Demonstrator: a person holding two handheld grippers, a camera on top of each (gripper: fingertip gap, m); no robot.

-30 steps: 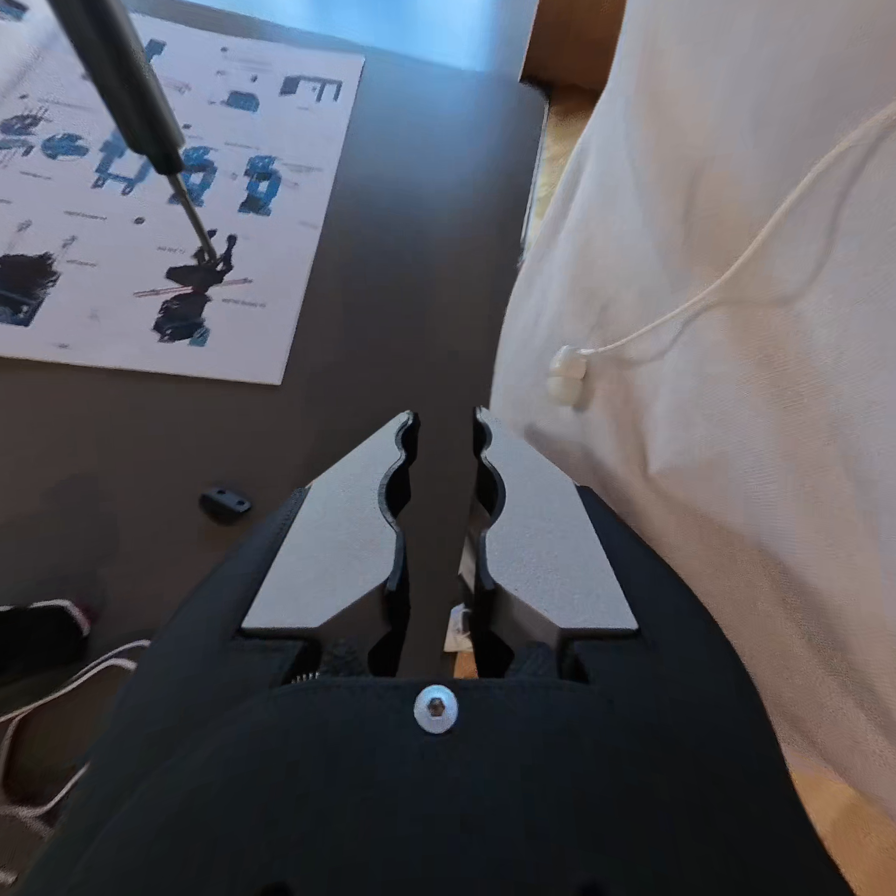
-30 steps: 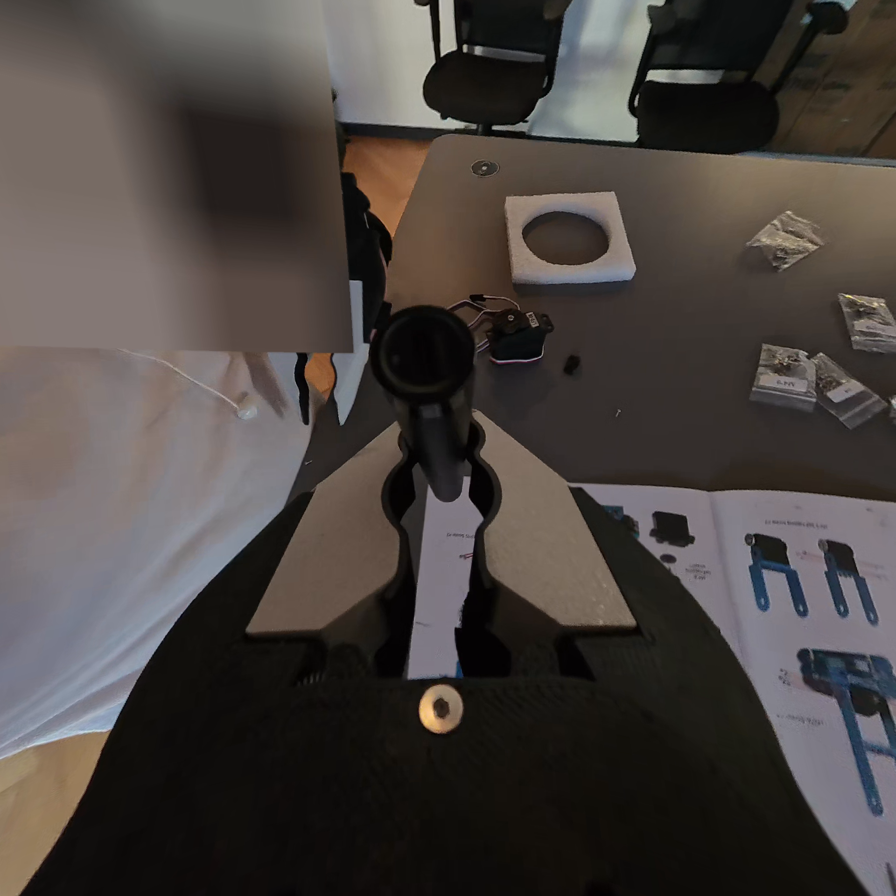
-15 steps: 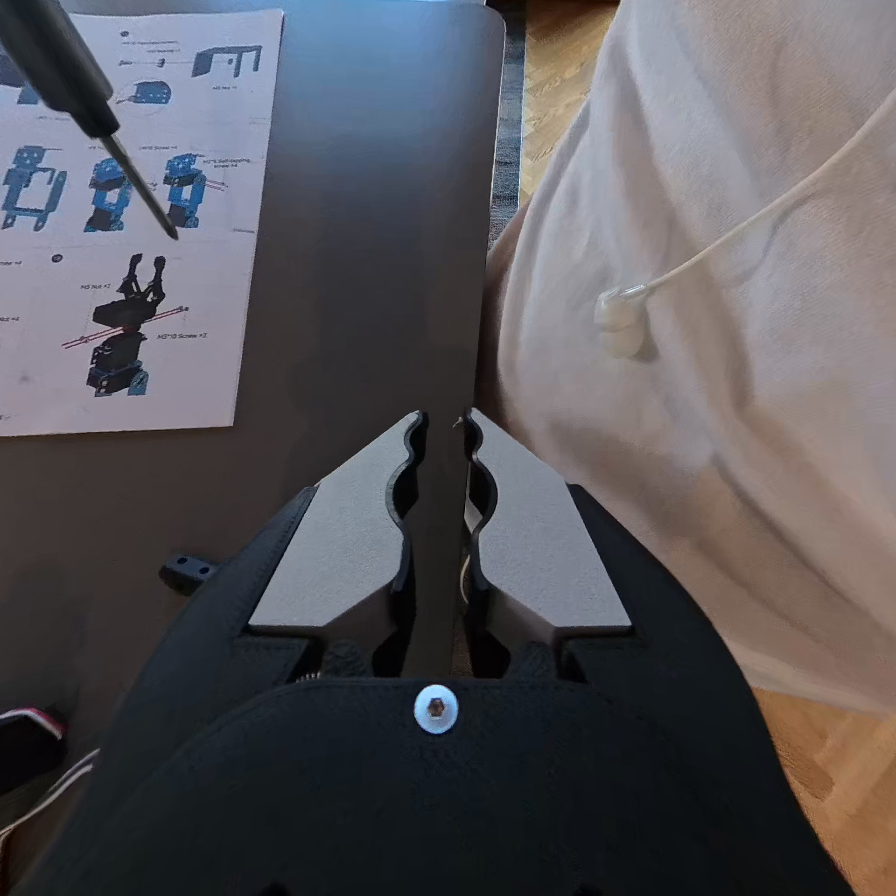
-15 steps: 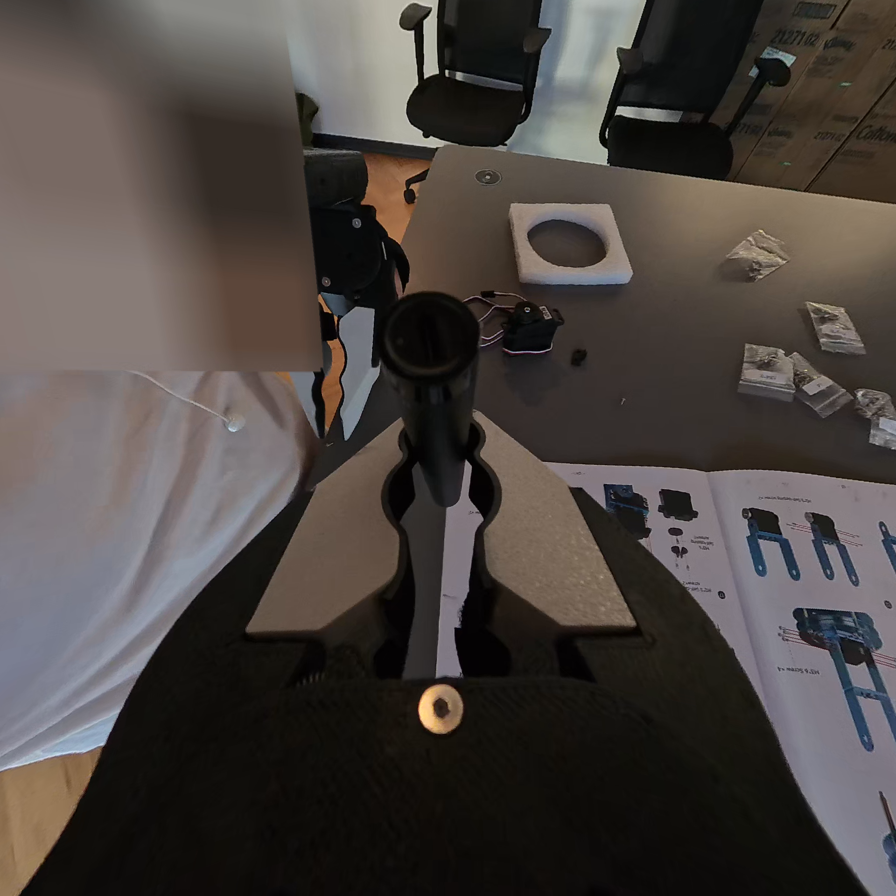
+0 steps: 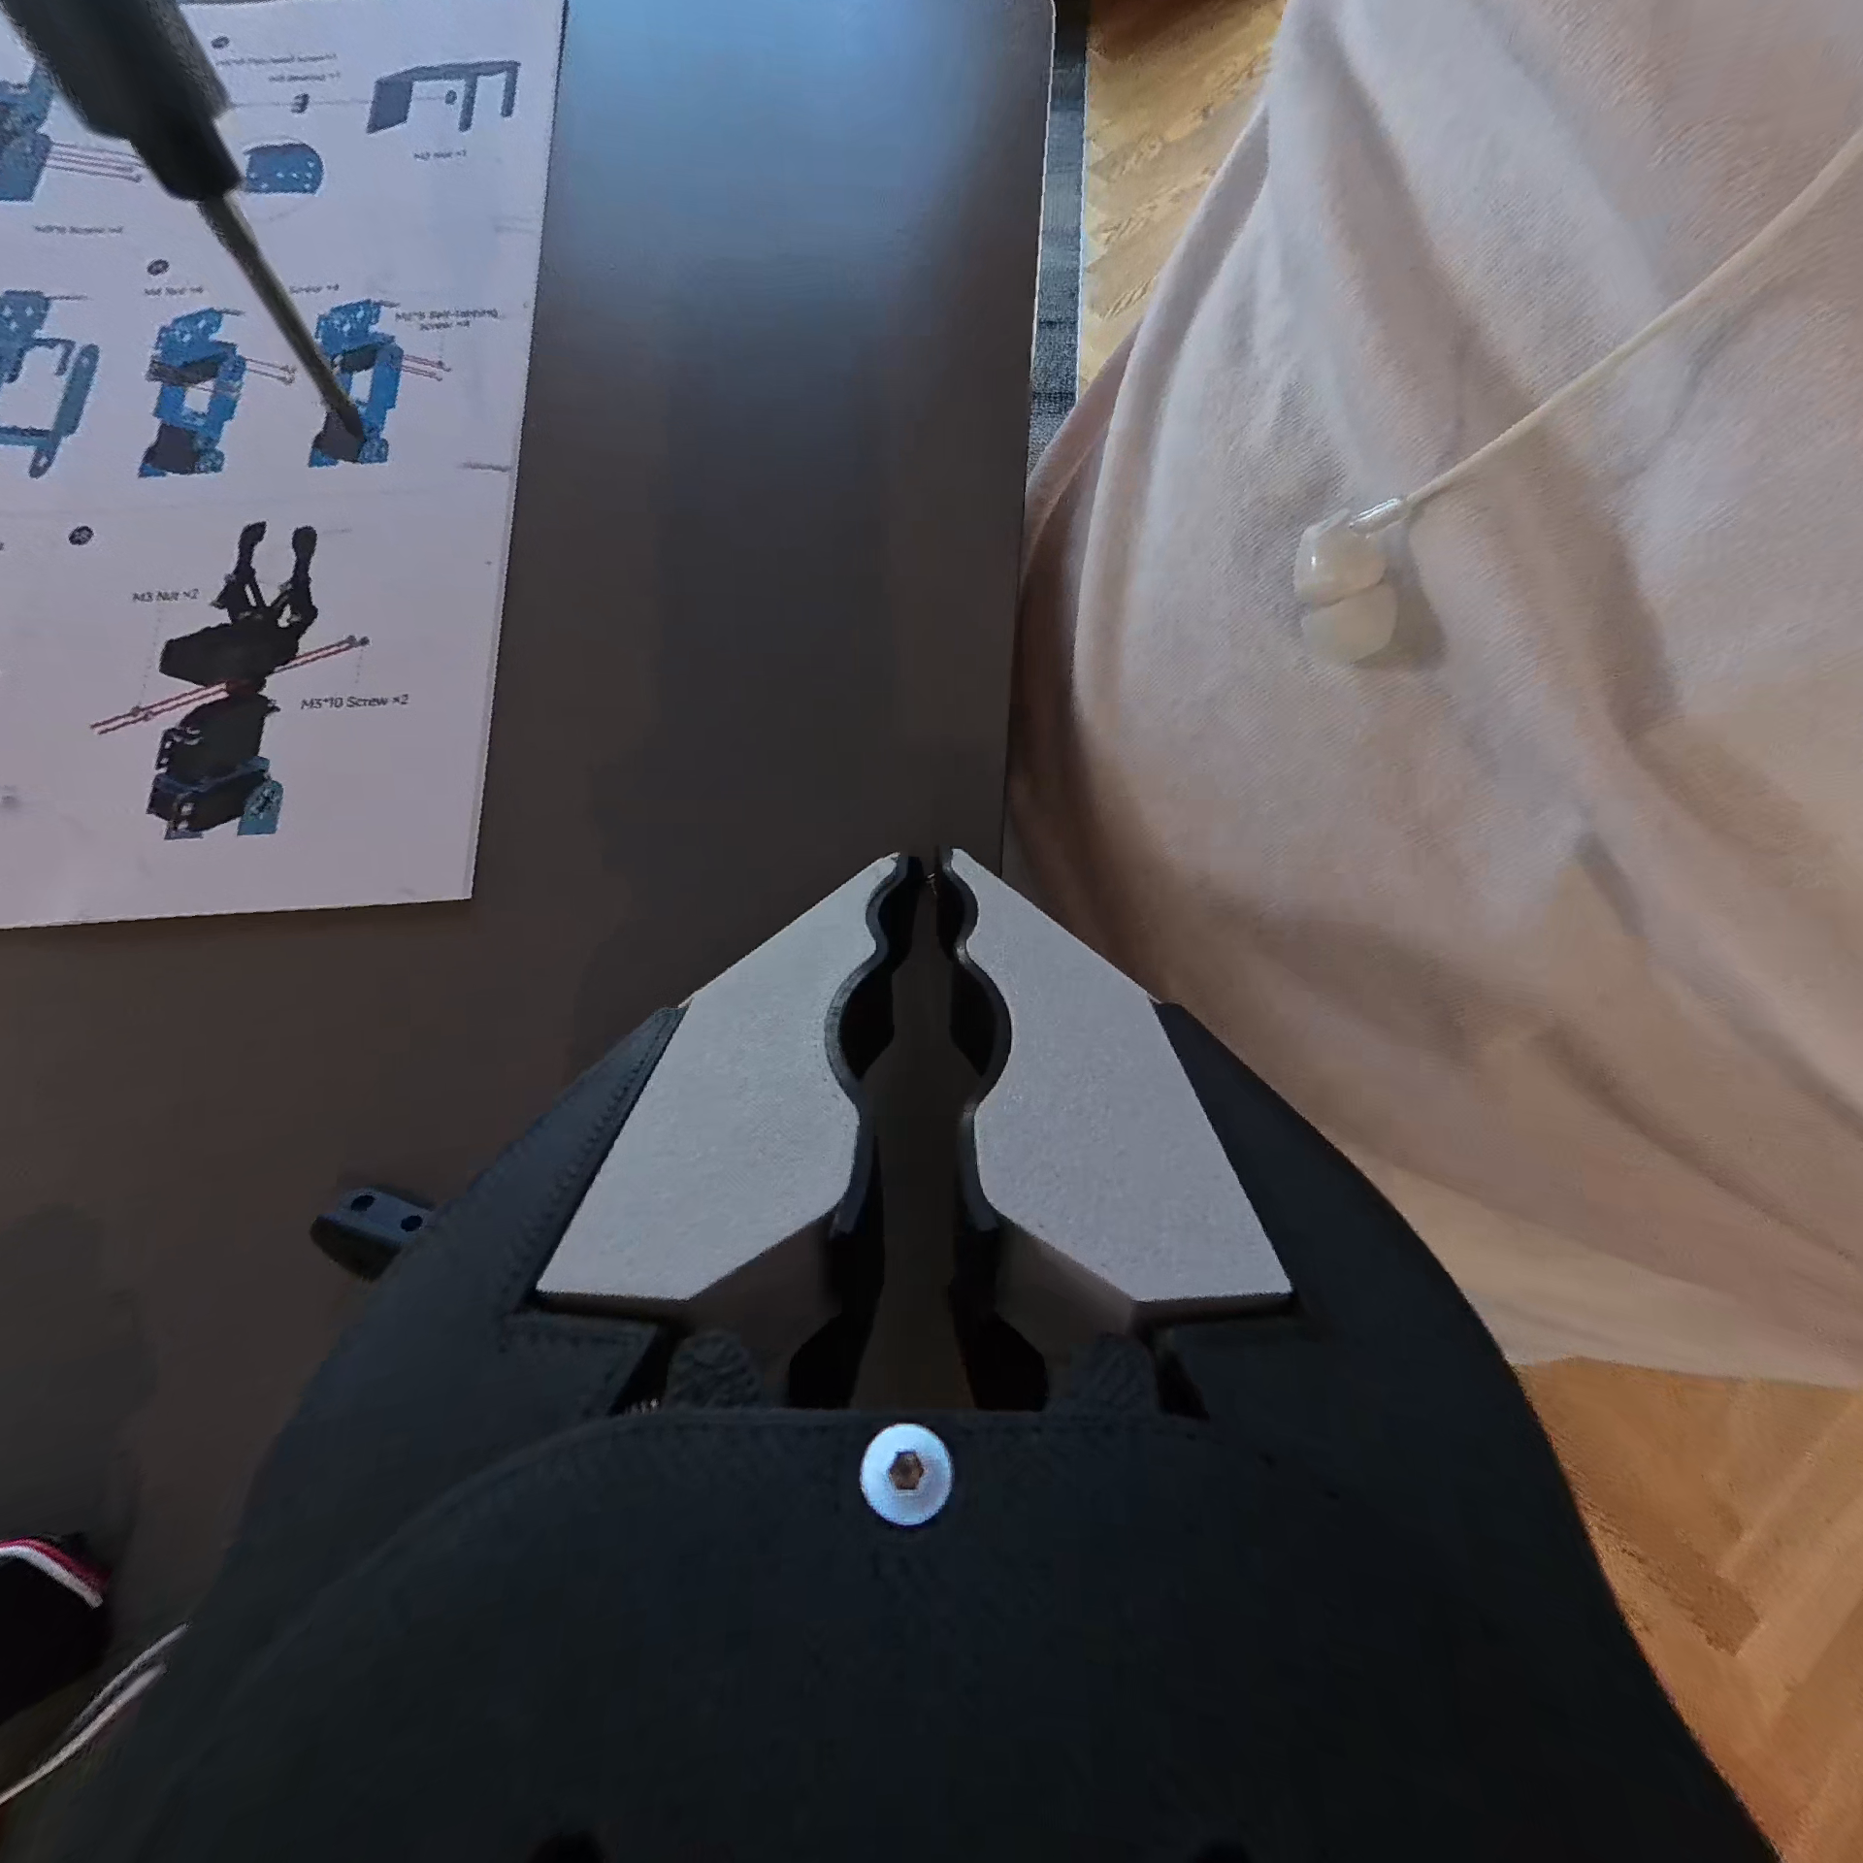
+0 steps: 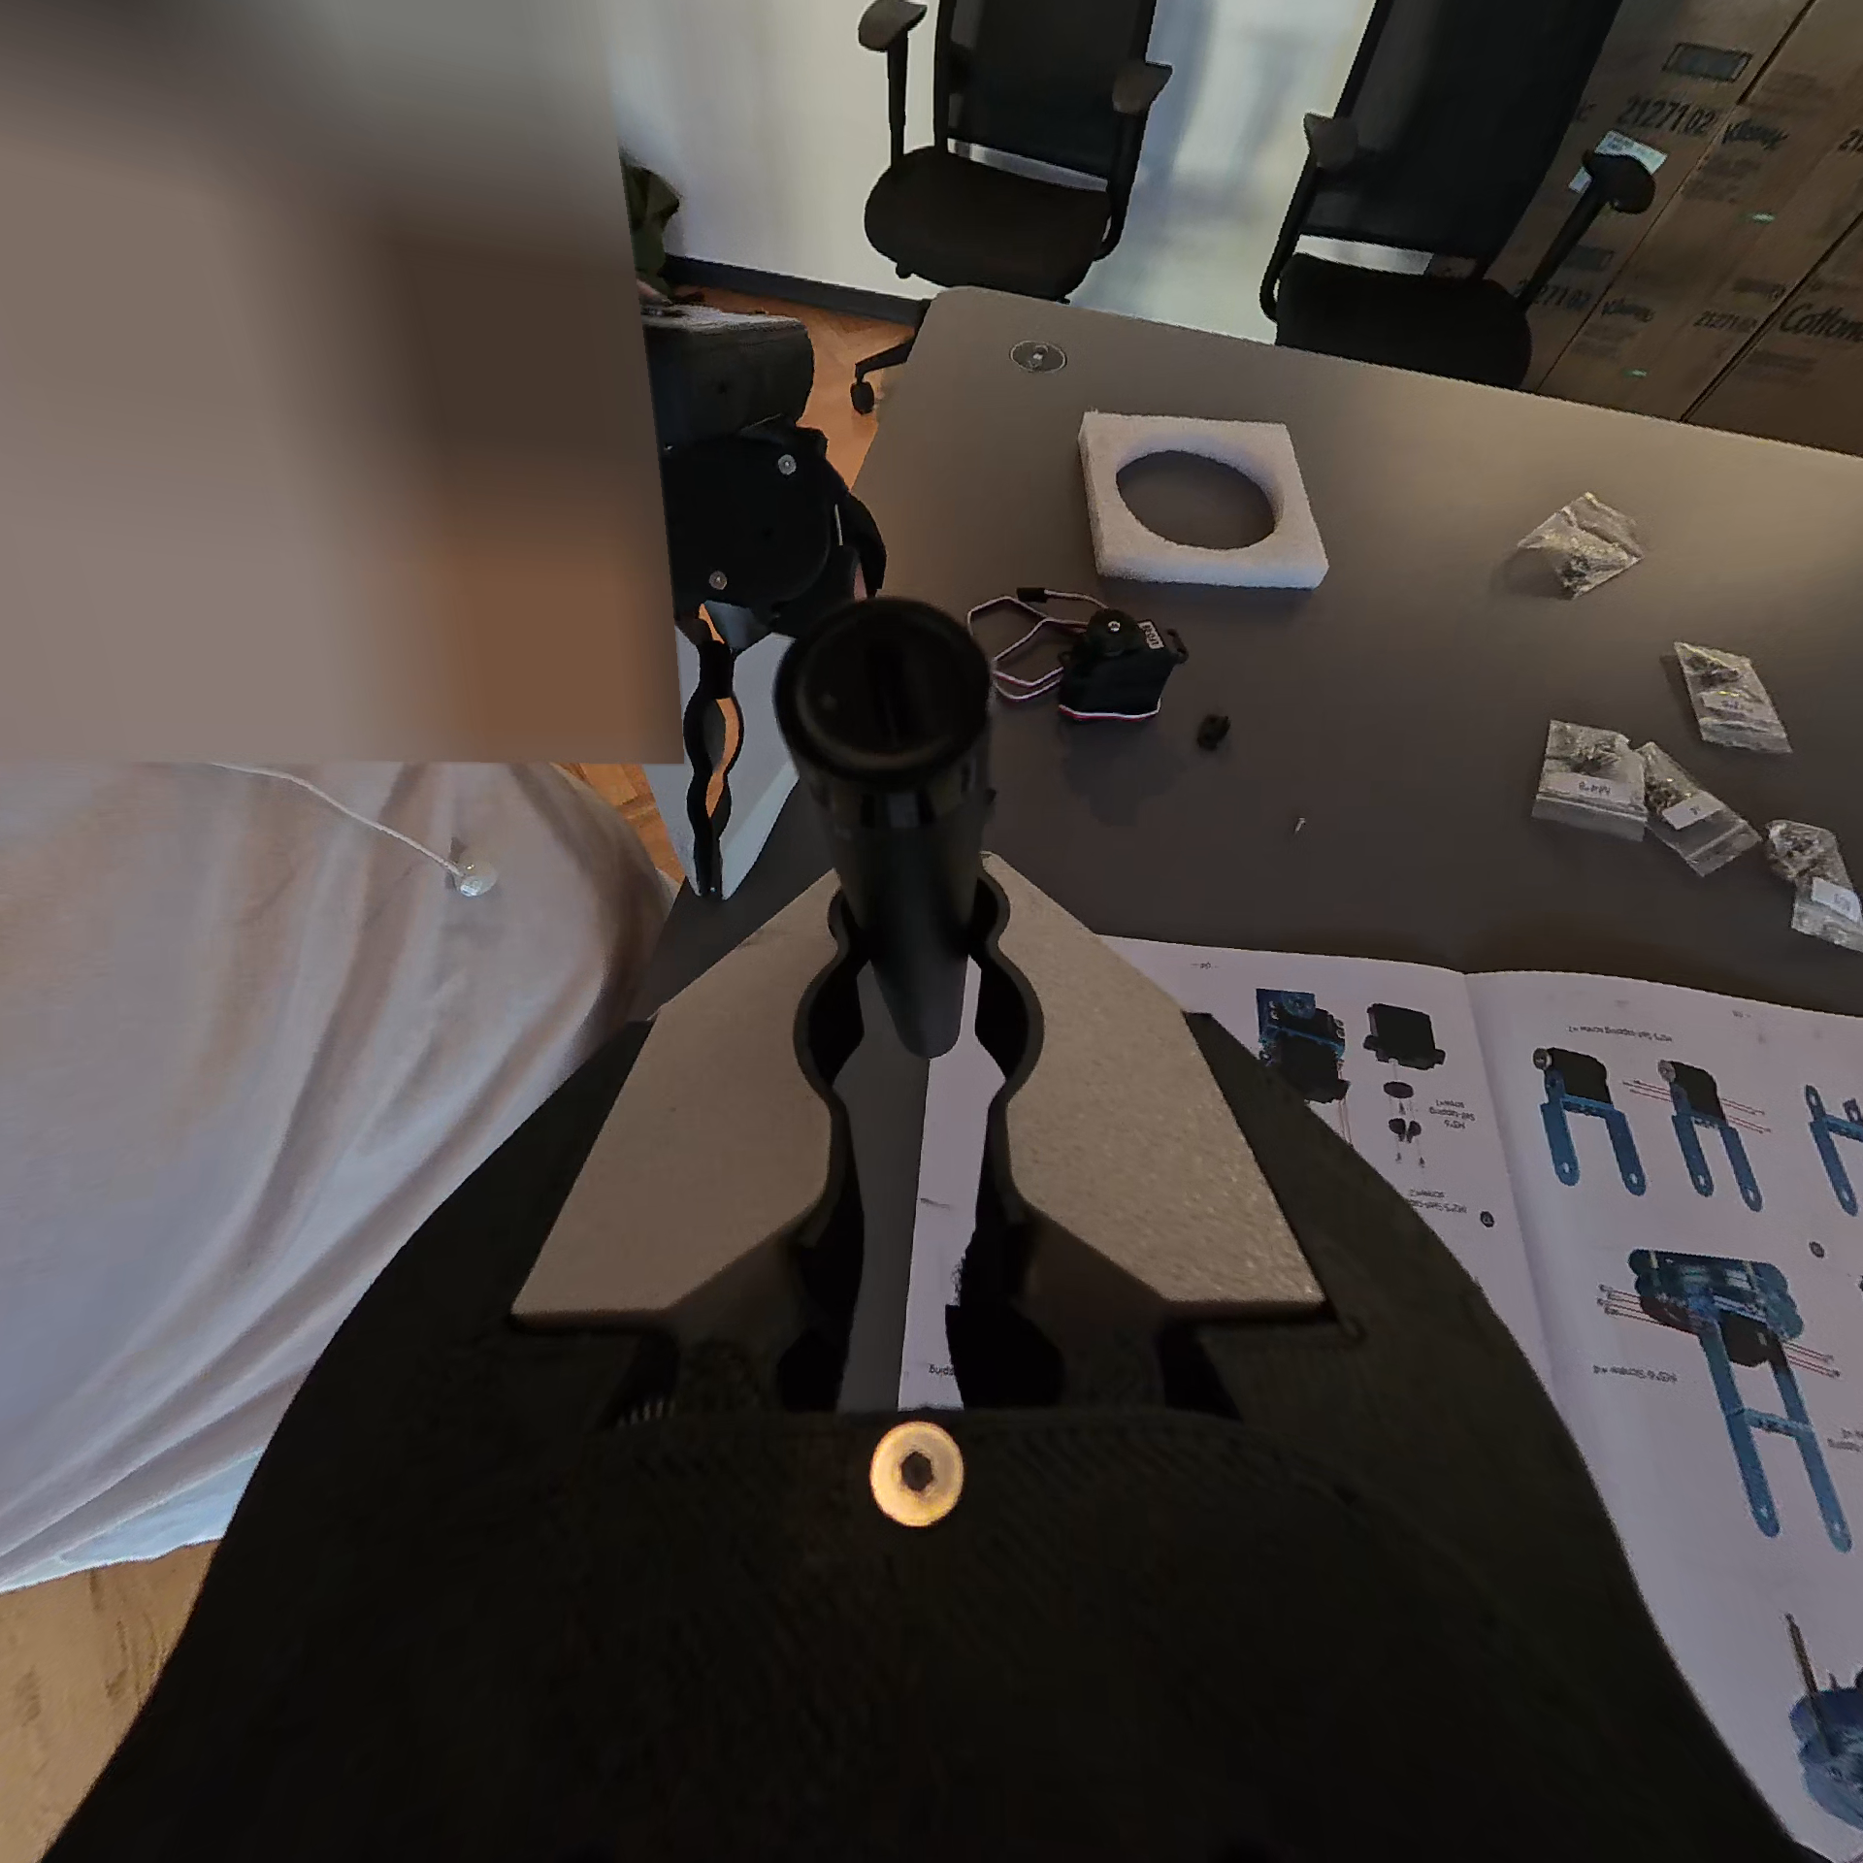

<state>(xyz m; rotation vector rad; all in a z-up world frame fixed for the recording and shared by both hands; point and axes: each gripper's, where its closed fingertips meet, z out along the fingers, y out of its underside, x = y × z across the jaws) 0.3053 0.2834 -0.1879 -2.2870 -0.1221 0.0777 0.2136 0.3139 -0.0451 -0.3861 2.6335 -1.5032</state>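
Note:
My right gripper (image 6: 912, 907) is shut on the black handle of a screwdriver (image 6: 882, 696), whose butt end points at the camera. In the left wrist view its thin shaft (image 5: 272, 302) slants down, with the tip over a blue drawing on the open manual (image 5: 252, 605). The manual (image 6: 1512, 1159) lies on the dark table (image 6: 1411, 806). My left gripper (image 5: 922, 869) is shut, its tips almost touching, over the table's near edge next to a person's white shirt (image 5: 1462, 806). Whether something tiny sits between the tips I cannot tell. It also shows in the right wrist view (image 6: 711, 877), pointing down.
A black servo with wires (image 6: 1114, 670), a small black part (image 6: 1213, 728), a tiny screw (image 6: 1300, 825), a white foam square with a round hole (image 6: 1210, 570) and several bags of screws (image 6: 1588, 776) lie on the table. Office chairs (image 6: 988, 202) and cardboard boxes (image 6: 1714, 252) stand behind. My right fingertips sit around 15 cm from my left ones.
My left gripper's jaws have closed from a small gap to almost touching, and it has shifted along the table edge. The screwdriver tip has moved across the manual page.

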